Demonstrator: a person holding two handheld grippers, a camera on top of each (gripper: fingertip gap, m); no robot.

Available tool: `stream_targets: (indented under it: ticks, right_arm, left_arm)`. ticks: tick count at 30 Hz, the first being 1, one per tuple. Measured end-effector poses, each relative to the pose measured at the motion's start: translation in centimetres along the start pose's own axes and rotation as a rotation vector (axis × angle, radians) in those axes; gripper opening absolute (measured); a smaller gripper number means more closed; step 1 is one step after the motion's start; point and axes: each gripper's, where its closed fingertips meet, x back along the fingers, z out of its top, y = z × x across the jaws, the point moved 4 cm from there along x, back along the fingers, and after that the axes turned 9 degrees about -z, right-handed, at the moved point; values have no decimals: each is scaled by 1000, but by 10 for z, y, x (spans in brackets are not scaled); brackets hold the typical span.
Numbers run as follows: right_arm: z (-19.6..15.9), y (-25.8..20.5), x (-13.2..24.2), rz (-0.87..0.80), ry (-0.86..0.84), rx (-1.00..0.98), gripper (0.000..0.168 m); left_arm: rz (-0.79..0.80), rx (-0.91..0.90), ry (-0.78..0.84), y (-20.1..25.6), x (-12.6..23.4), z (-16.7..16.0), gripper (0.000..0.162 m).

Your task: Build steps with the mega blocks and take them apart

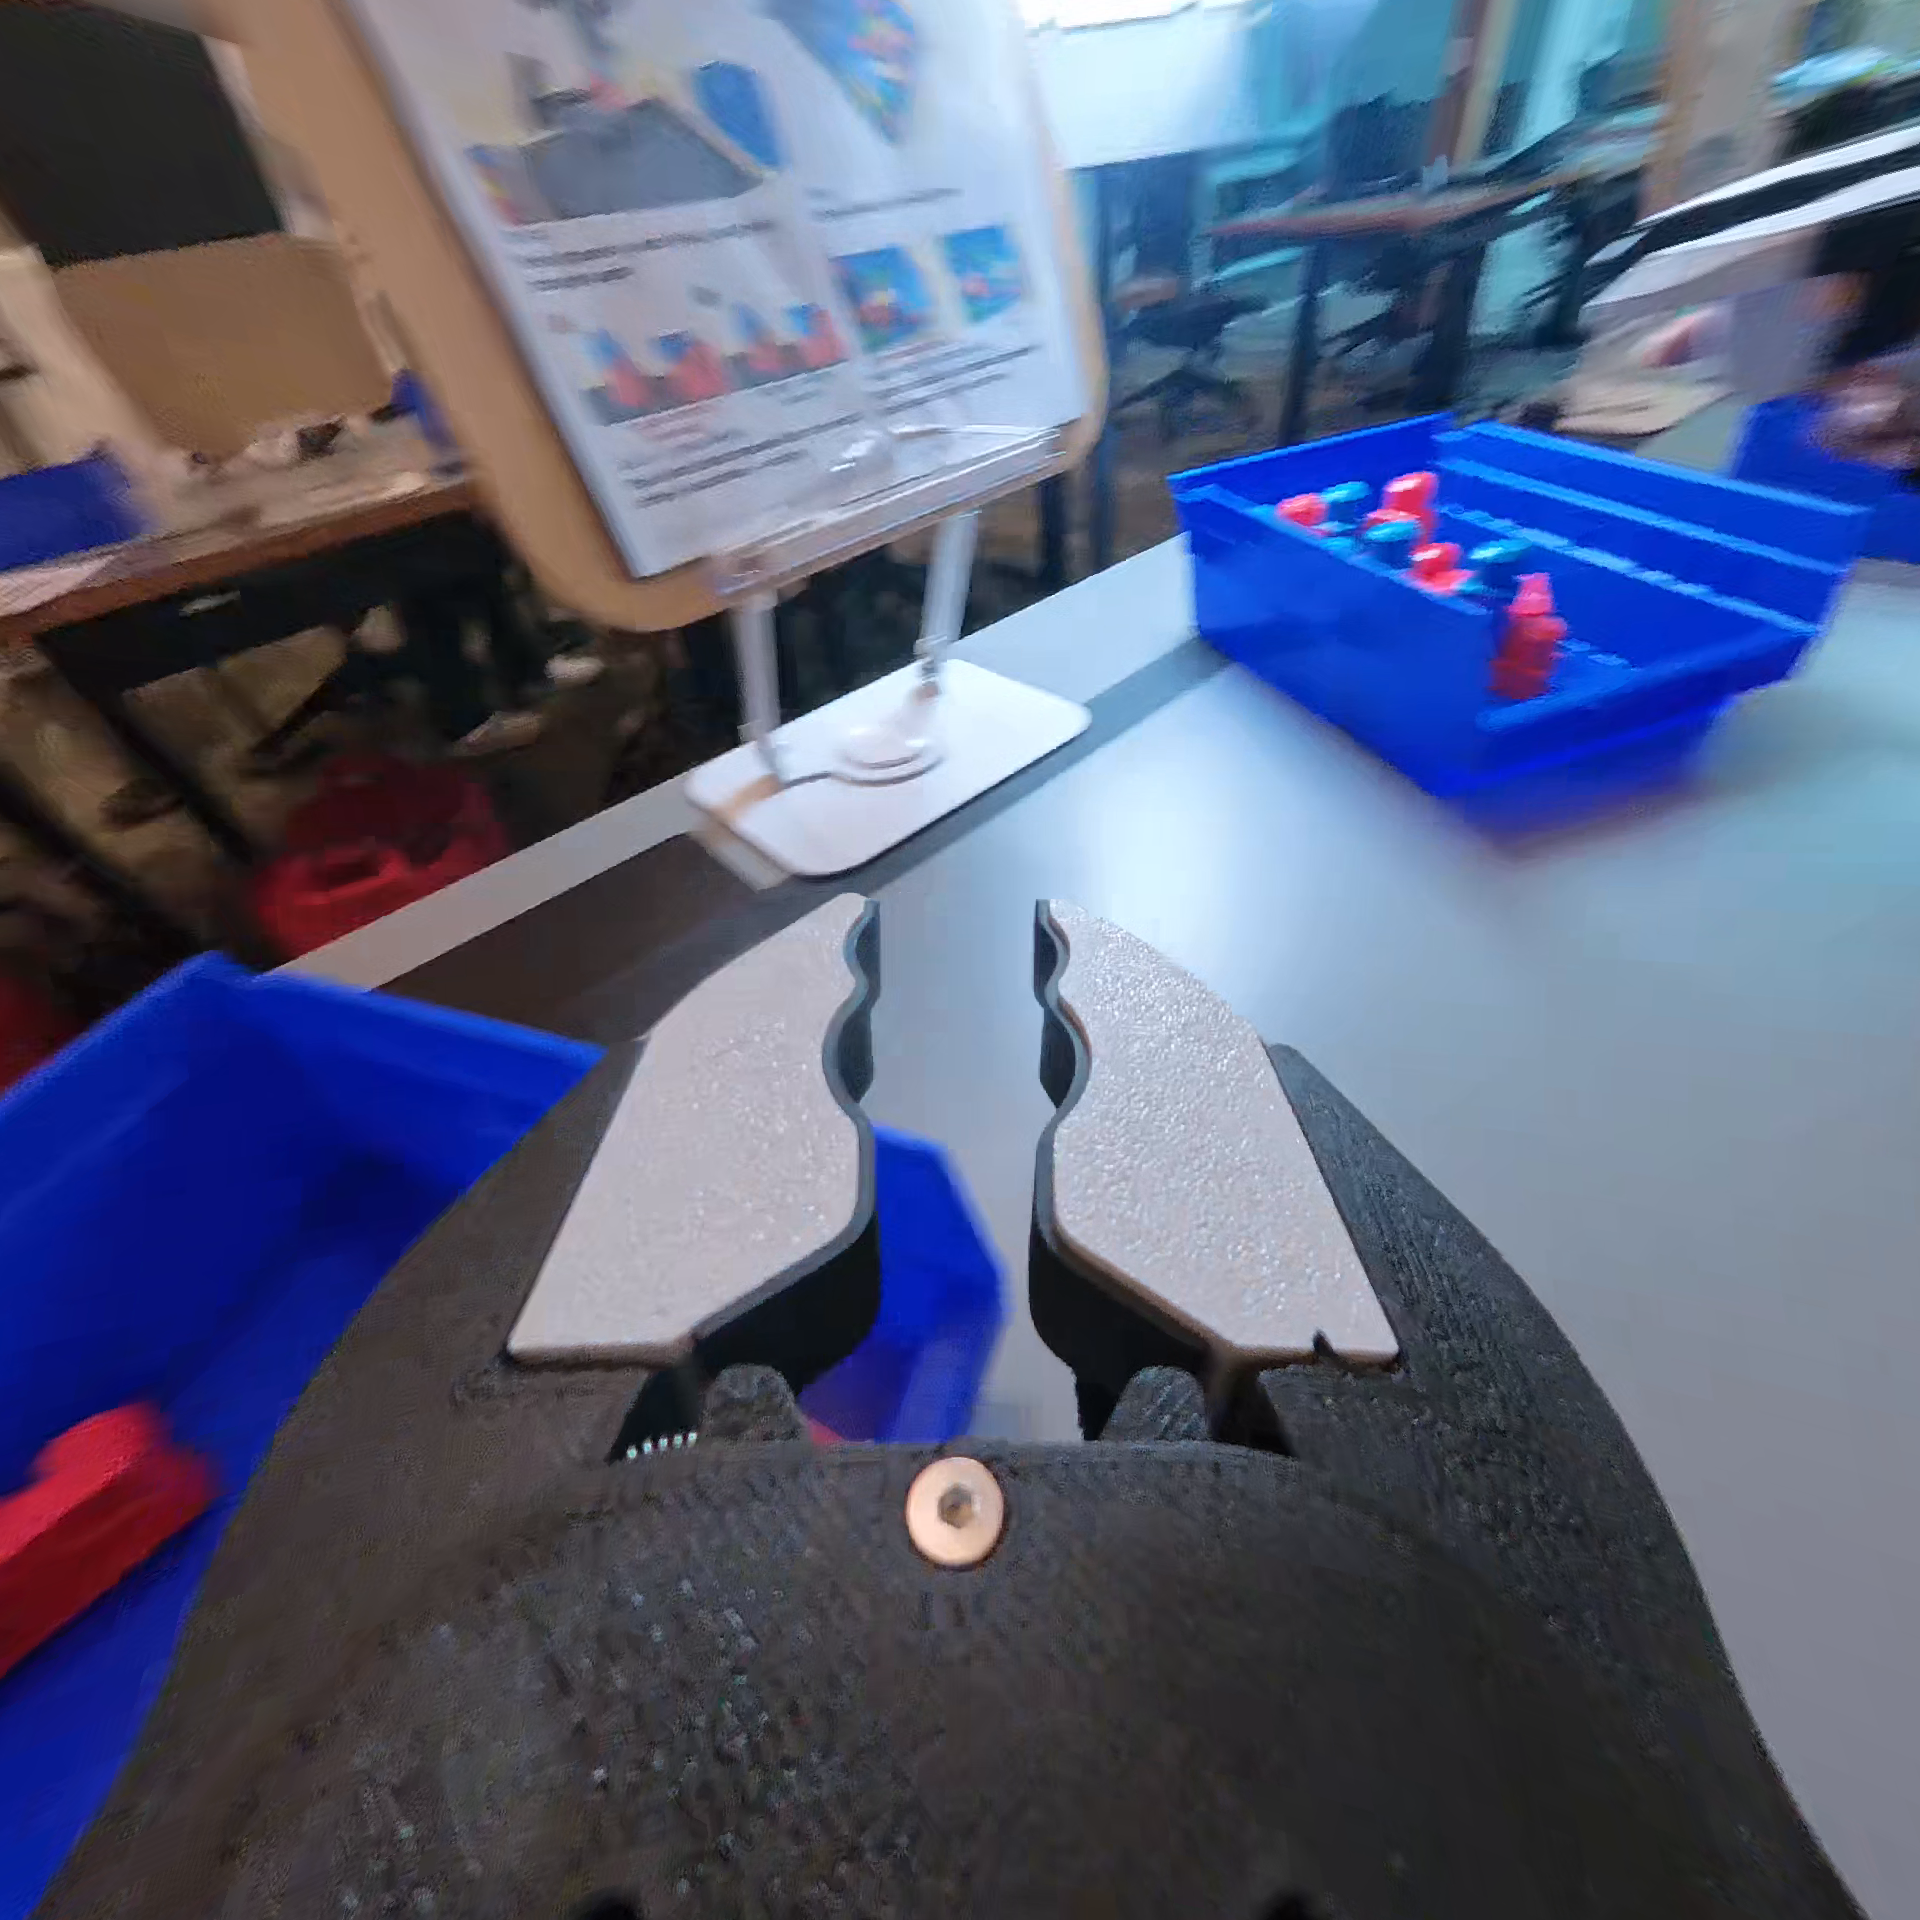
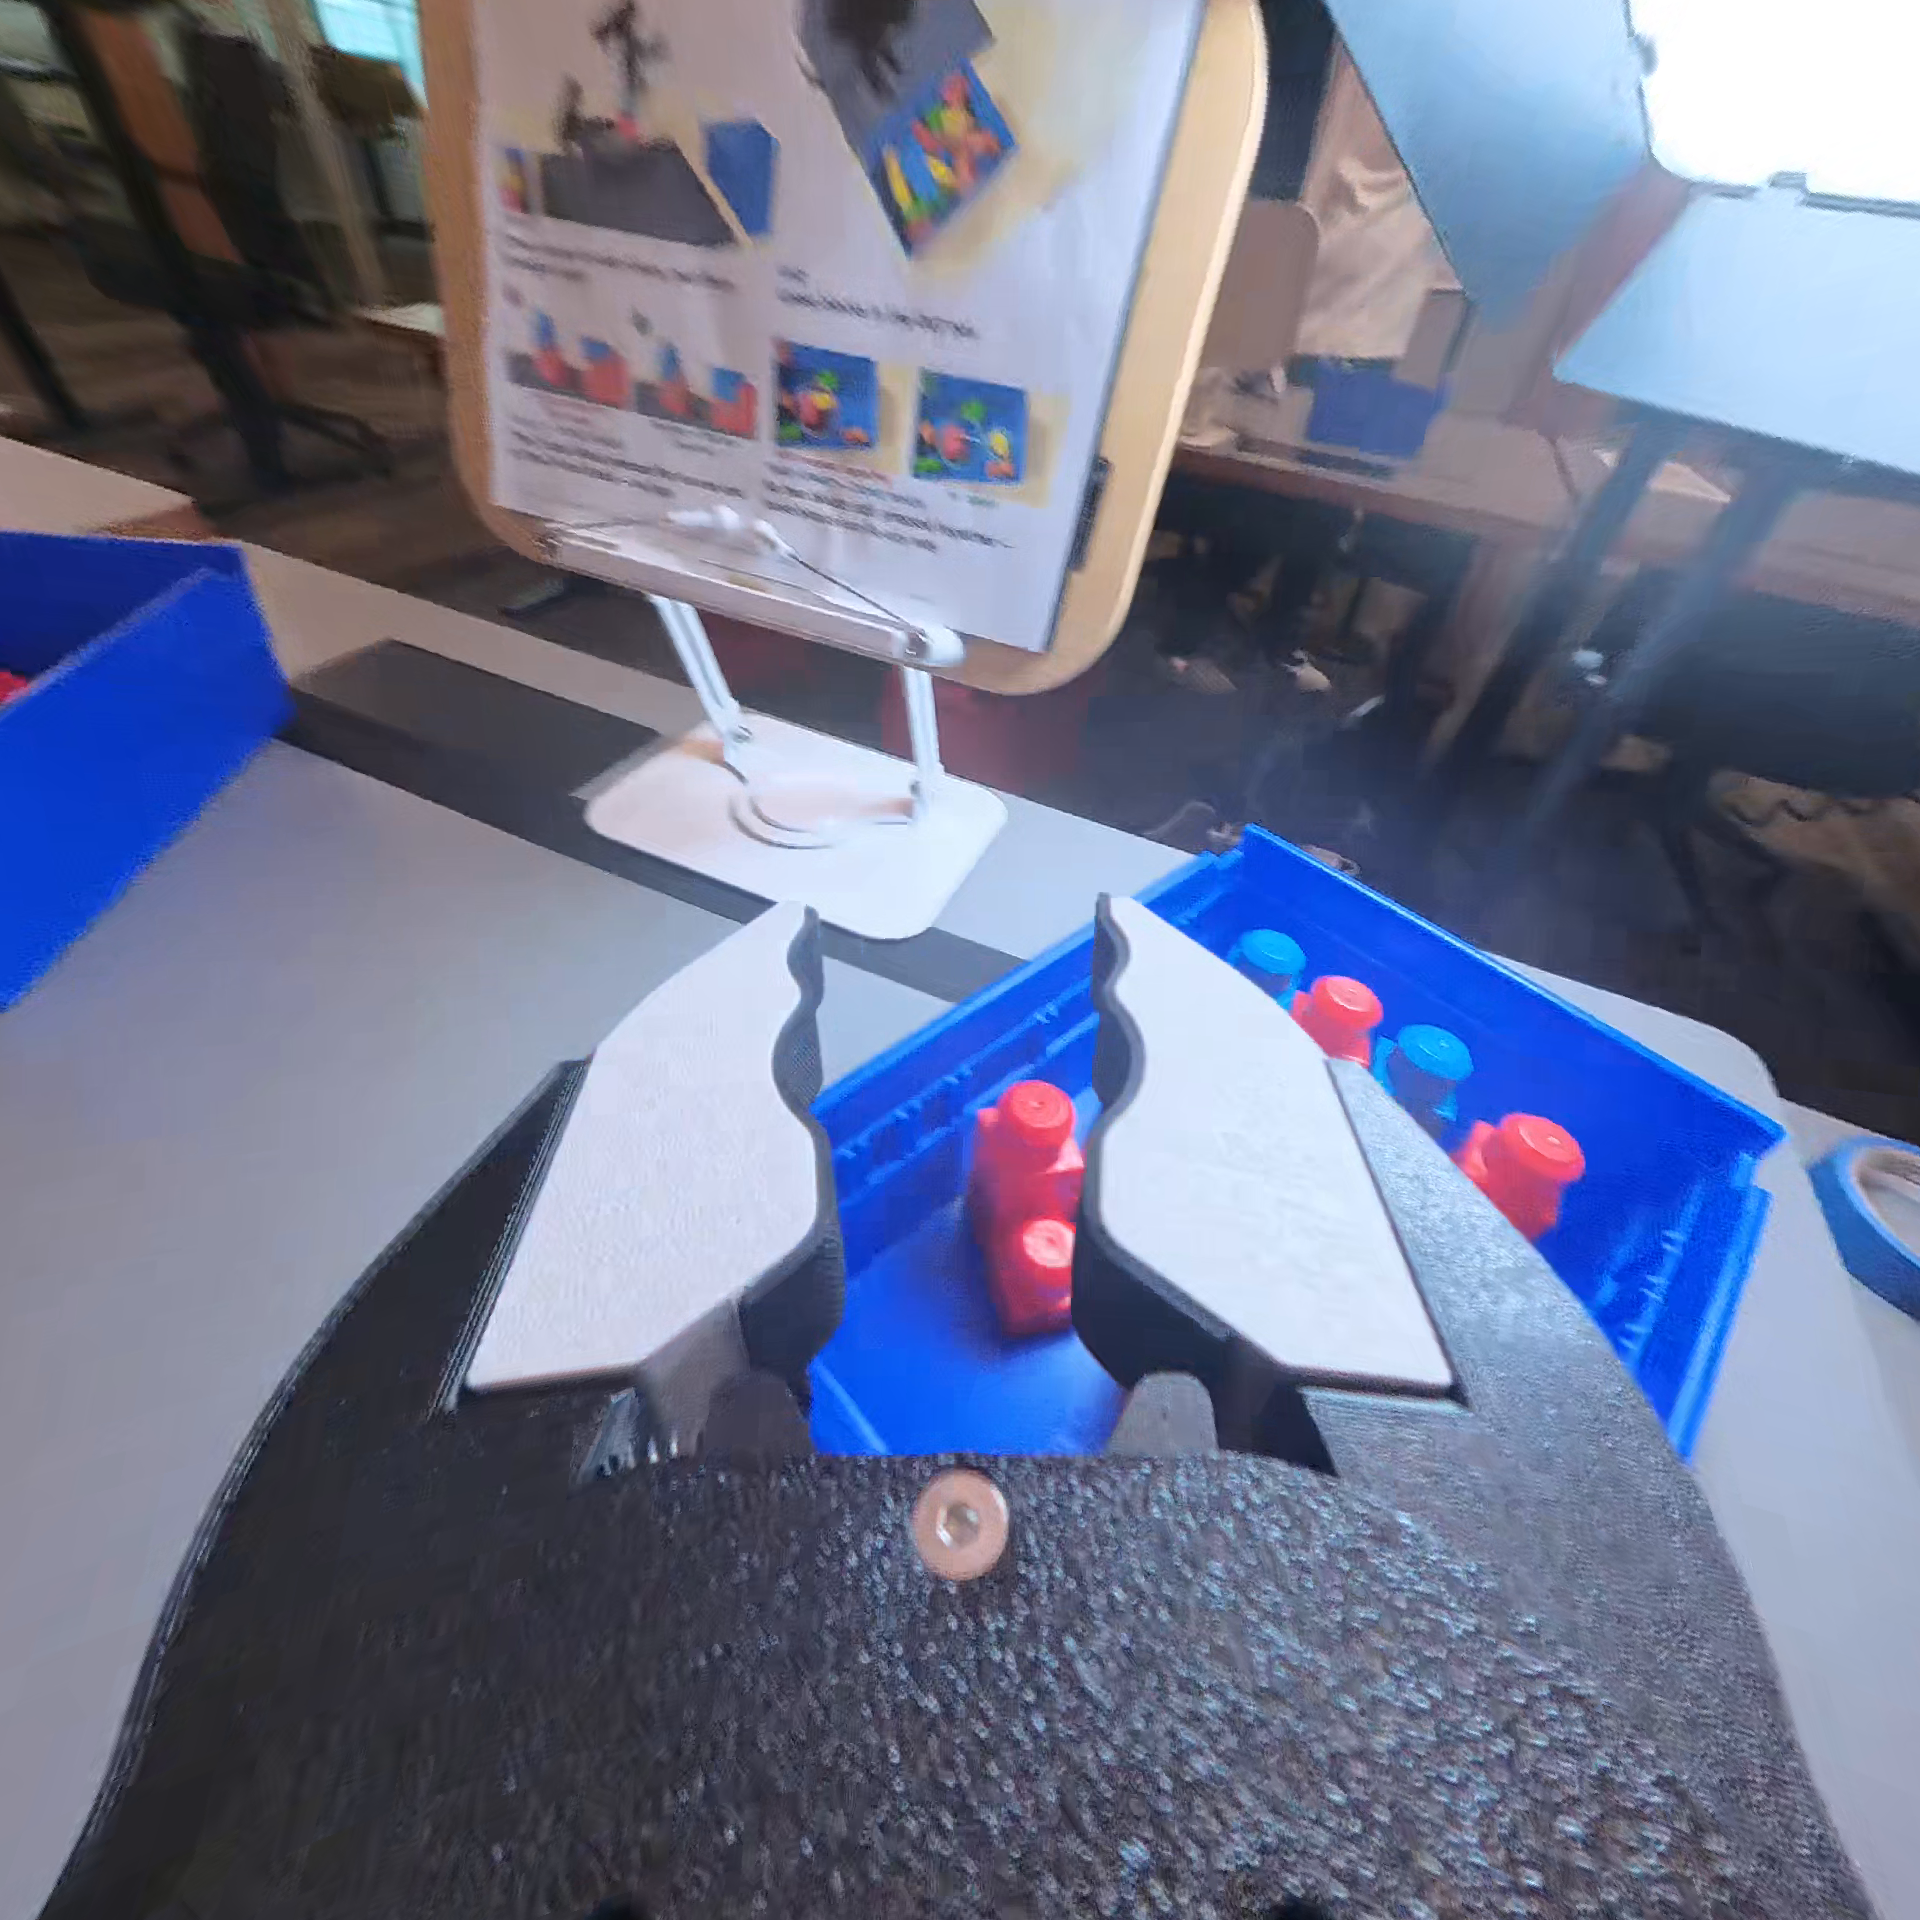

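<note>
Inside blue bin (image 2: 1621, 1049), red blocks (image 2: 1023, 1205).

Two blue bins (image 2: 1704, 1122), one instruction stand (image 2: 821, 821).

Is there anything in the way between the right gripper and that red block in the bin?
Nothing visible. The right gripper is open above the blue bin, with the red block showing uncovered between its fingers.

left bin (image 1: 260, 1143): cut off | tape roll (image 2: 1870, 1216): cut off | background: blurred
</note>
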Motion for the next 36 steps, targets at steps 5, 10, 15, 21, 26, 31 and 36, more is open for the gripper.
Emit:
stream_targets:
  ticks: [5,10,15,21,26,31,36]
  right_arm:
    - [-4,-65,29,219,4,36,50]
    - [-48,-119,59,379,-61,53,49]
    - [-80,-128,66,426,-108,-11,46]
    - [-90,-128,63,468,-135,-101,42]
    - [-88,-135,66,506,-90,-97,40]
    - [-81,-167,79,691,27,-65,43]
    - [-70,-204,110,964,165,-120,63]
  left_arm:
    - [258,6,-466,-121,32,-18,44]
    - [357,-140,-1072,-203,42,-93,44]
    - [324,-454,-1470,-233,39,-149,46]
    - [359,-599,-1465,-241,25,-157,13]
    - [419,-588,-1024,-204,16,-82,9]
    - [162,-465,-404,-81,1,3,9]
    - [-435,-230,135,96,-15,32,9]
